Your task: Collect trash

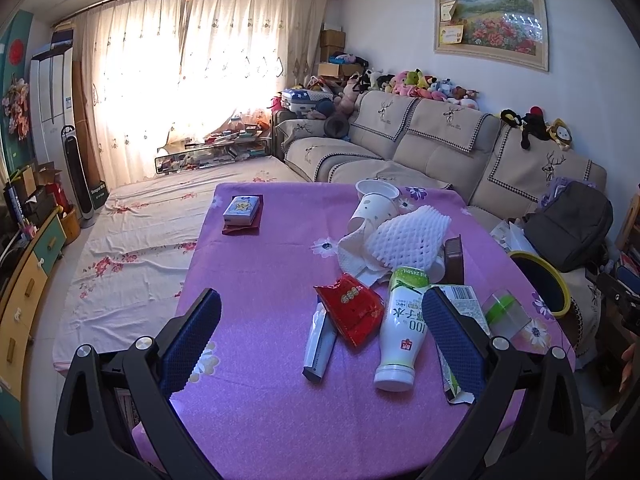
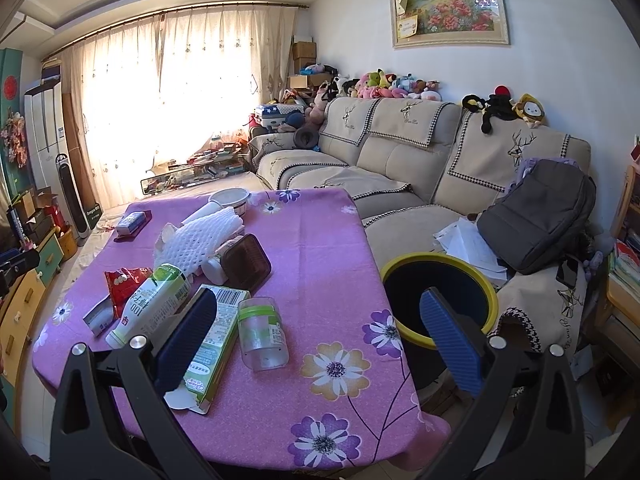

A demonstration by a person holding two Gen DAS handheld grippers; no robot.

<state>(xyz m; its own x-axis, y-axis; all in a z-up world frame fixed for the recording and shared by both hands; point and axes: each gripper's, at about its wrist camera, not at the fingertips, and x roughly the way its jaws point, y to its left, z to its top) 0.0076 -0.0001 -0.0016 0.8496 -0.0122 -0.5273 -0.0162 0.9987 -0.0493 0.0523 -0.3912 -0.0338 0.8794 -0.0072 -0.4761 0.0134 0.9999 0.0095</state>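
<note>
Purple floral cloth covers the desk (image 2: 320,264). Left tongs (image 1: 320,320) hover level above it, fingers spread apart around the white plastic drink bottle (image 1: 400,328) without touching. Right tongs (image 2: 316,320) likewise stand apart, empty, above the clear plastic cup (image 2: 262,334), beside the yellow-rimmed dark bin (image 2: 440,260).

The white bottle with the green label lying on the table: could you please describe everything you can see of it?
The white bottle looks like opaque plastic, with a green-and-white printed label showing "100" and a barcode. It lies on its side on the purple floral tablecloth, unopened as far as one can tell. Beside it are the red snack packet and the green carton, which seem to touch it. Neither gripper holds it.
</note>
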